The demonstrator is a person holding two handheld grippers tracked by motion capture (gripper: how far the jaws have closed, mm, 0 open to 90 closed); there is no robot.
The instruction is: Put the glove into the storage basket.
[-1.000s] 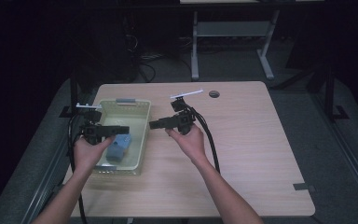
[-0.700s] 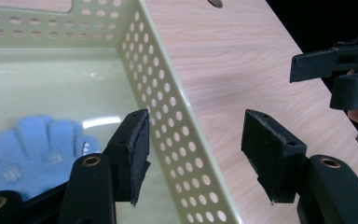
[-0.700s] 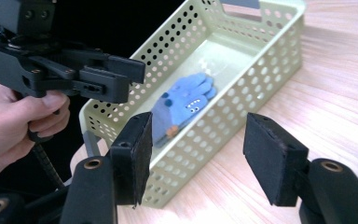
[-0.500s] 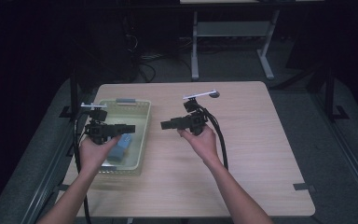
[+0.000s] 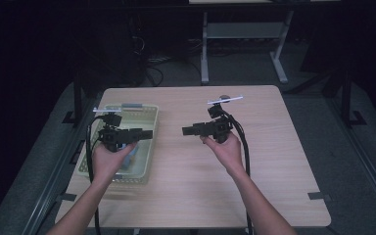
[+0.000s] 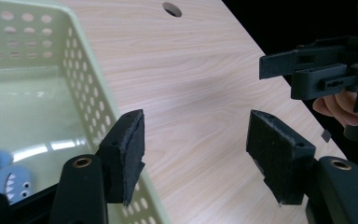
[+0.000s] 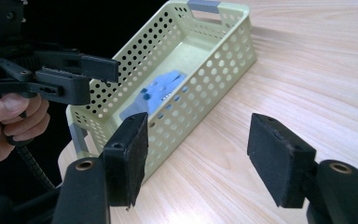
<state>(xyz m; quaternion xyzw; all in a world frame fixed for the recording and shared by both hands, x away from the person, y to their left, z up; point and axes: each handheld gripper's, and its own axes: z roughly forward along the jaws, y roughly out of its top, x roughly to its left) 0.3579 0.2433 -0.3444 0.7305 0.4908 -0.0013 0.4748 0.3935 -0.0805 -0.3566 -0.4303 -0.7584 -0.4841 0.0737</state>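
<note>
The blue soft toy (image 7: 156,93), a small shark with printed eyes and teeth, lay flat on the floor of the pale green basket (image 5: 147,147), toward the end of the basket nearest to the person. It looked light and soft, probably plush or cloth, so I judged it would squash under the pads and not slip or break. The best place to take hold seemed its thick middle, reached from above, because the perforated walls stood close on both sides.

The left gripper (image 5: 144,133) was held over the basket, above the toy, with its jaws spread and nothing between them. In the left gripper view its pads (image 6: 126,156) framed the basket wall and bare table (image 6: 200,93). The right gripper (image 5: 190,130) hung over the open table to the right of the basket, also spread and empty, pointing toward the basket.

Compared with one second earlier, the two grippers stood farther apart: the right hand had drawn away from the basket to the right and the left hand had shifted to the left. Both pairs of jaws had just been opening, with nothing between them. The toy and the basket had not moved.
</note>
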